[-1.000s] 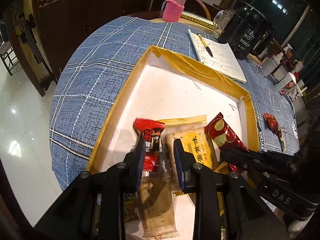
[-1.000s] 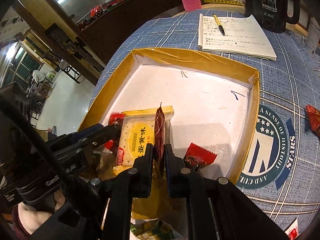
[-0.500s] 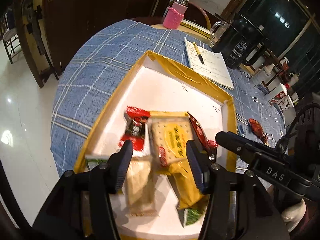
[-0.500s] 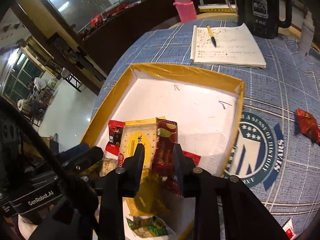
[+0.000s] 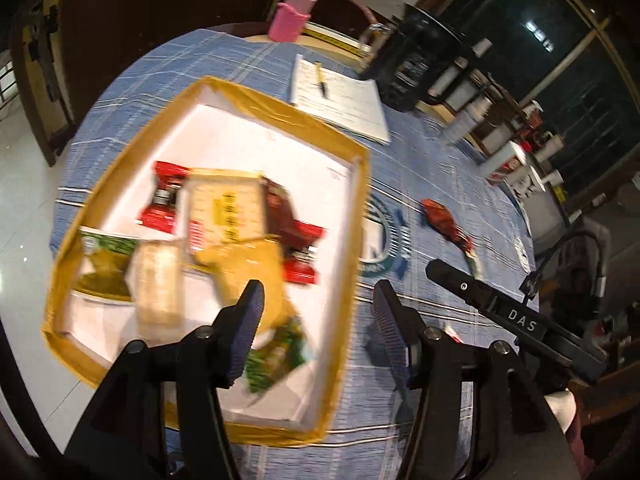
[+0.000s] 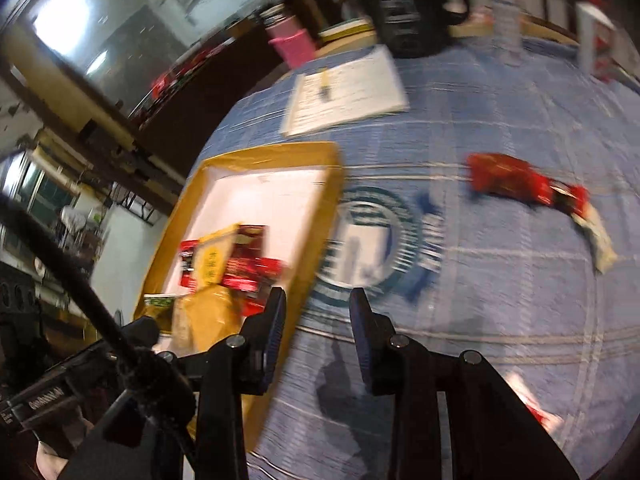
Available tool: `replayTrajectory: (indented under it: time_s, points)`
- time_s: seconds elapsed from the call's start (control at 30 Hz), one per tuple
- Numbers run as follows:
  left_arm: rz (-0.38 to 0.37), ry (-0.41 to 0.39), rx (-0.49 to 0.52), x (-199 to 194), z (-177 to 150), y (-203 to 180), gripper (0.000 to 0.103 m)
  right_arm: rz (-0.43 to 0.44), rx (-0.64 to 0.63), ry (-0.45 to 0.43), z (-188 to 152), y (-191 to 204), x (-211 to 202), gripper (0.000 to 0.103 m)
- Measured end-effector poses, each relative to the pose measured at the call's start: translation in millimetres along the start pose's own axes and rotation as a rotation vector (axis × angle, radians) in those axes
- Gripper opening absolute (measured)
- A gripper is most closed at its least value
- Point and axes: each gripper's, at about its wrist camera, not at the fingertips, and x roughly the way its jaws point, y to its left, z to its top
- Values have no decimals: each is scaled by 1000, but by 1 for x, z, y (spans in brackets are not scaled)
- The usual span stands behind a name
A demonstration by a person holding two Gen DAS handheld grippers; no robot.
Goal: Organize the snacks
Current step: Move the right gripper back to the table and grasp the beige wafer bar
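A shallow yellow-rimmed white tray [image 5: 280,114] holds several snack packets: a yellow cracker pack [image 5: 226,210], a small red packet [image 5: 162,200], a dark red bar [image 5: 288,220], a beige wafer [image 5: 158,280] and green packets. The tray also shows in the right wrist view [image 6: 320,216]. A red snack packet [image 6: 516,180] lies loose on the blue cloth right of the tray; it also shows in the left wrist view [image 5: 442,220]. My left gripper [image 5: 316,320] is open and empty above the tray's right edge. My right gripper [image 6: 318,320] is open and empty over the cloth beside the tray.
A notepad with a pen [image 5: 340,100], a pink-sleeved bottle [image 5: 294,16] and a black jug [image 5: 416,60] stand behind the tray. Small boxes and bottles [image 5: 516,160] line the far right. Another small red-white packet [image 6: 532,404] lies near my right gripper. The round table's edge drops off at left.
Both grippers opened, let go of their packets in the tray, and pulled up and to the right. The dark red bar now lies flat beside the cracker pack.
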Motion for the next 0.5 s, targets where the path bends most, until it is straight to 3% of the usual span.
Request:
replayTrajectory:
  time_s: [0.27, 0.43, 0.5]
  points:
    - [-10, 19, 71, 12, -19, -55, 58, -89, 163, -30, -22, -96, -45, 32]
    - [59, -77, 117, -3, -26, -82, 59, -135, 192, -45, -30, -130, -63, 32]
    - [62, -131, 121, -13, -29, -88, 71, -147, 182, -51, -28, -138, -66, 32]
